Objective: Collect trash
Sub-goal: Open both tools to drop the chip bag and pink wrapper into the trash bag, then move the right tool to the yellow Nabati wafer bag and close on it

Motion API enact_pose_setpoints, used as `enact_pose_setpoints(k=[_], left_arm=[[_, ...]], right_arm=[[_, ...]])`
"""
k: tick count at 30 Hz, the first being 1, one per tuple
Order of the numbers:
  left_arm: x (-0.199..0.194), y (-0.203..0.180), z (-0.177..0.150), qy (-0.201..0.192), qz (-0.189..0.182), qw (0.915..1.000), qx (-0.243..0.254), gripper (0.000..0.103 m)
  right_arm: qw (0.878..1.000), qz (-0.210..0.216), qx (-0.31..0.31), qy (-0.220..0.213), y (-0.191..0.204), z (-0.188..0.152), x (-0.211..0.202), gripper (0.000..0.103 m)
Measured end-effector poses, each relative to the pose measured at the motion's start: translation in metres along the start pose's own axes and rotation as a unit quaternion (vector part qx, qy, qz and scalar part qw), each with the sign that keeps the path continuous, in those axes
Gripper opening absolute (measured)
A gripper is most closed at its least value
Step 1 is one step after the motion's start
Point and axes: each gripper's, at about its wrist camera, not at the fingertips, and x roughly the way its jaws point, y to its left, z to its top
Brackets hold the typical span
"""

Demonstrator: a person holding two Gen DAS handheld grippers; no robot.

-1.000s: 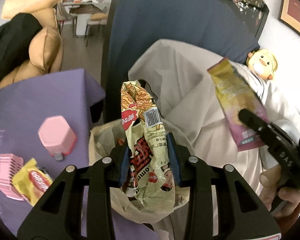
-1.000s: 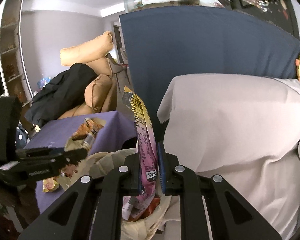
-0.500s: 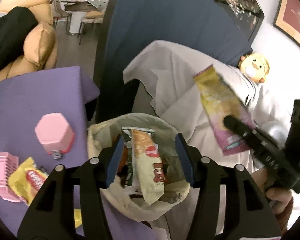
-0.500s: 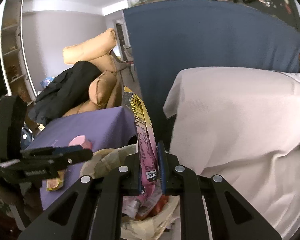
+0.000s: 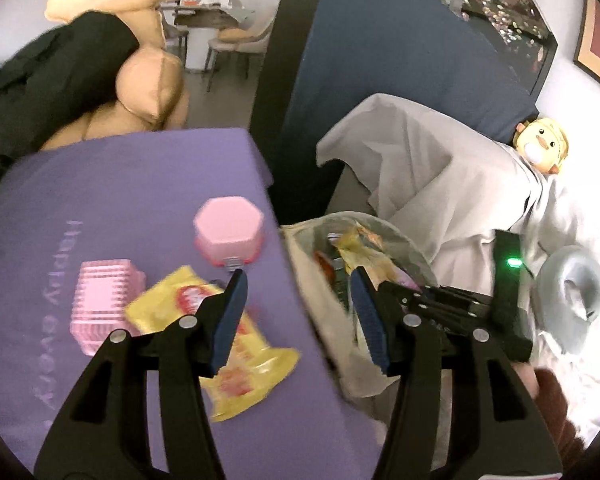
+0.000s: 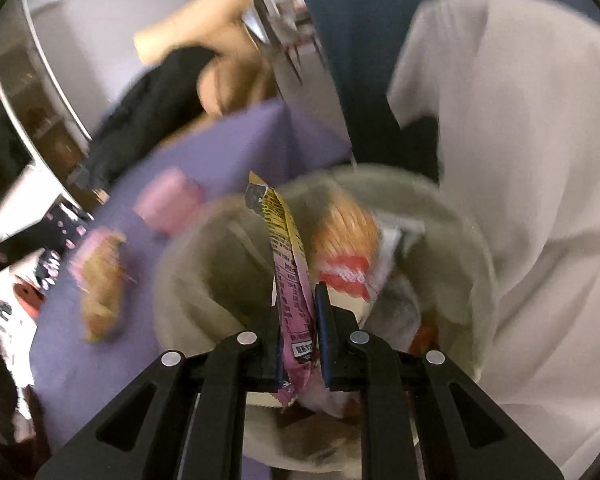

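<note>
My left gripper [image 5: 298, 312] is open and empty, above the edge of the purple table [image 5: 120, 192] beside the trash bag [image 5: 312, 280]. A yellow snack wrapper [image 5: 236, 348] lies on the table under its left finger. My right gripper [image 6: 298, 312] is shut on a pink and yellow wrapper [image 6: 290, 276], held upright over the open mouth of the trash bag [image 6: 188, 276]. The bag holds several wrappers, among them an orange and white one [image 6: 348, 252]. The right gripper also shows in the left wrist view [image 5: 440, 300], low over the bag.
On the table are a pink hexagonal box [image 5: 228, 228] and a pink ribbed item [image 5: 100, 300]. A grey cloth [image 5: 440, 168] covers the seat right of the bag, with a duck toy [image 5: 540, 146]. Tan cushions [image 5: 152, 80] and a black garment [image 5: 52, 76] lie behind the table.
My left gripper let go of its wrapper, which fell into the bag, then swung left over the table. My right gripper moved down over the bag with its wrapper.
</note>
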Motion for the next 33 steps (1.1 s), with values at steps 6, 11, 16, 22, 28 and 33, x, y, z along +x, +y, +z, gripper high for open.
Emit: enact_pose_setpoints(k=[6,11,16,22,28,33], left_arm=[[-0.028,0.038,-0.013,-0.022,0.041,0.9987,-0.021,0.052],[-0.042,0.068,-0.022,-0.029,0.055,0.9965,-0.055,0.052],[-0.054,0.093,-0.031,-0.04,0.077,0.9932,-0.078,0.052],[-0.062,0.119,-0.044,-0.041,0.115,0.9876,-0.099,0.053],[-0.058,0.123,-0.056,-0.023,0.135,0.986,-0.095,0.053],[-0.058,0.12,-0.062,-0.019,0.13,0.9871,-0.091,0.053]], right_arm=[[0.998,-0.037,-0.01,0.043,-0.012,-0.006,0.024,0.014],[0.994,-0.068,-0.043,0.071,0.003,-0.009,0.037,0.018],[0.991,-0.095,-0.08,0.043,0.018,-0.009,0.018,0.04],[0.987,-0.121,-0.106,0.002,0.03,-0.002,-0.018,0.041],[0.988,-0.092,-0.119,-0.032,0.059,0.006,-0.047,0.041],[0.987,-0.059,-0.148,-0.031,0.093,0.001,-0.05,0.041]])
